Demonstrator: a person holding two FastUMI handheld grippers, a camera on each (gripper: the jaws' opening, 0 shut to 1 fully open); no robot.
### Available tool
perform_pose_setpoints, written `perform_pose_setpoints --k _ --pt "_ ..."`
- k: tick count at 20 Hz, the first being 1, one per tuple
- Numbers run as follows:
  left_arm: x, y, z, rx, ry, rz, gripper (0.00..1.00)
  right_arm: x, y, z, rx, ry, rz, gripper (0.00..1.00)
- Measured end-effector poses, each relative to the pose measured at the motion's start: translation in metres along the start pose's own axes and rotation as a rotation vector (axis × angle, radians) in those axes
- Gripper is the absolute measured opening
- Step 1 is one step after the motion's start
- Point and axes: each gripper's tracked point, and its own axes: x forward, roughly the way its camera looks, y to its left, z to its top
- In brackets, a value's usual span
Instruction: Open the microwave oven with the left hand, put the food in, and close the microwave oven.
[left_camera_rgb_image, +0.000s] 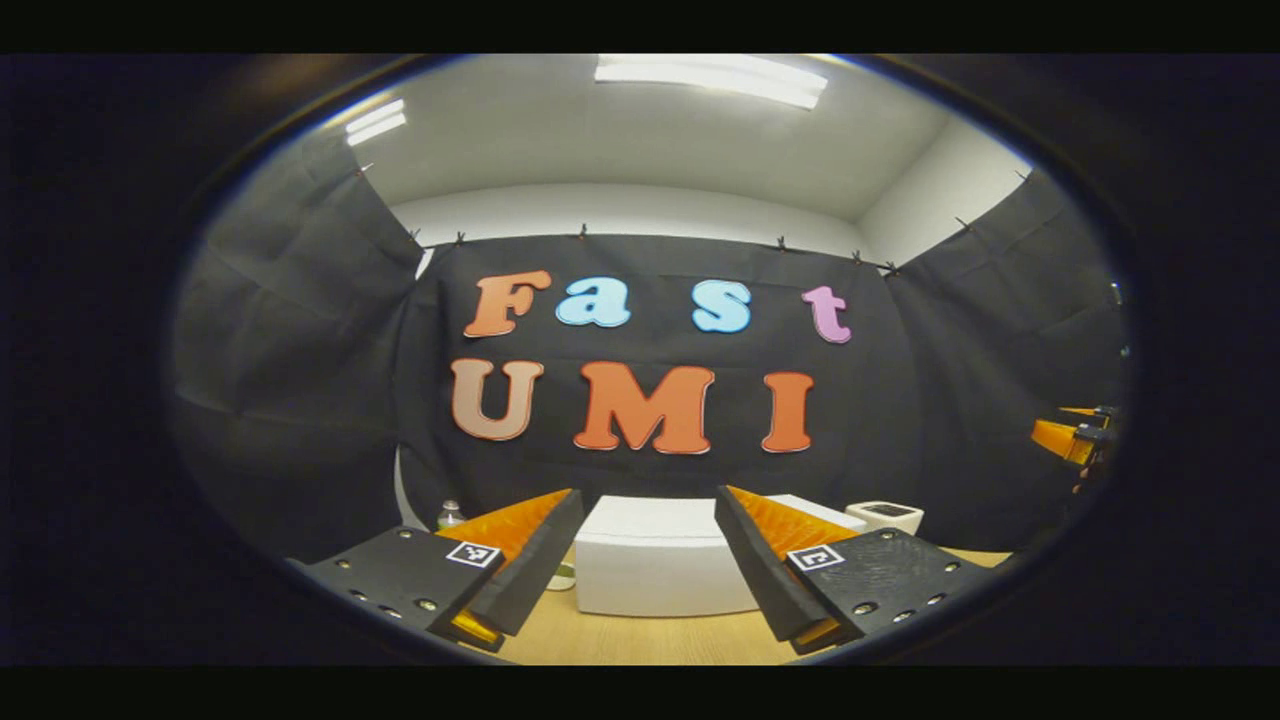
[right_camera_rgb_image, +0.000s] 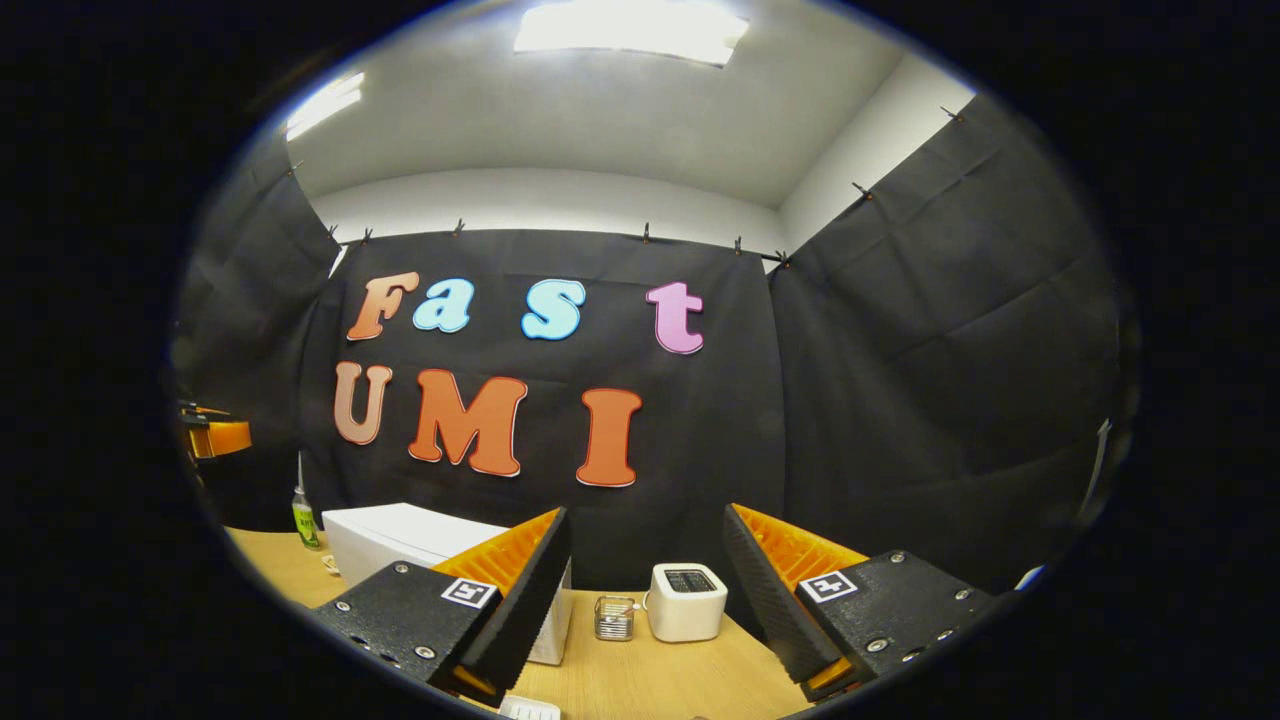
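The white microwave oven (left_camera_rgb_image: 655, 575) stands on the wooden table (left_camera_rgb_image: 640, 640), straight ahead of my left gripper (left_camera_rgb_image: 648, 515). That gripper is open, holds nothing and hangs short of the oven. The oven's front face looks flat and closed. In the right gripper view the microwave oven (right_camera_rgb_image: 400, 535) sits left of centre, partly behind one finger. My right gripper (right_camera_rgb_image: 645, 530) is open and empty above the table (right_camera_rgb_image: 650, 680). Each gripper also appears far off at the other view's edge: the right gripper (left_camera_rgb_image: 1075, 437) and the left gripper (right_camera_rgb_image: 215, 437). I cannot make out the food.
A small white box-shaped appliance (right_camera_rgb_image: 686, 600) and a little clear container (right_camera_rgb_image: 614, 617) stand right of the oven, near the back cloth. A small bottle (right_camera_rgb_image: 302, 518) stands at the oven's left. A white object (right_camera_rgb_image: 530, 708) lies at the table's near edge.
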Motion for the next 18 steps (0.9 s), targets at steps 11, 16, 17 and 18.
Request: perform_pose_setpoints --k 11,16,17,18 --pt "0.042 -0.106 -0.116 -0.025 0.138 -0.202 0.88 -0.016 0.007 -0.107 -0.044 0.194 0.098 0.94" --pt "0.062 -0.144 -0.175 -0.034 0.235 -0.224 0.88 -0.021 0.014 -0.143 -0.076 0.232 0.139 0.94" --pt "0.065 -0.153 -0.184 -0.038 0.251 -0.230 0.88 -0.022 0.015 -0.152 -0.071 0.246 0.148 0.94" --pt "0.069 -0.162 -0.193 -0.046 0.270 -0.238 0.88 -0.023 0.014 -0.159 -0.064 0.260 0.148 0.94"
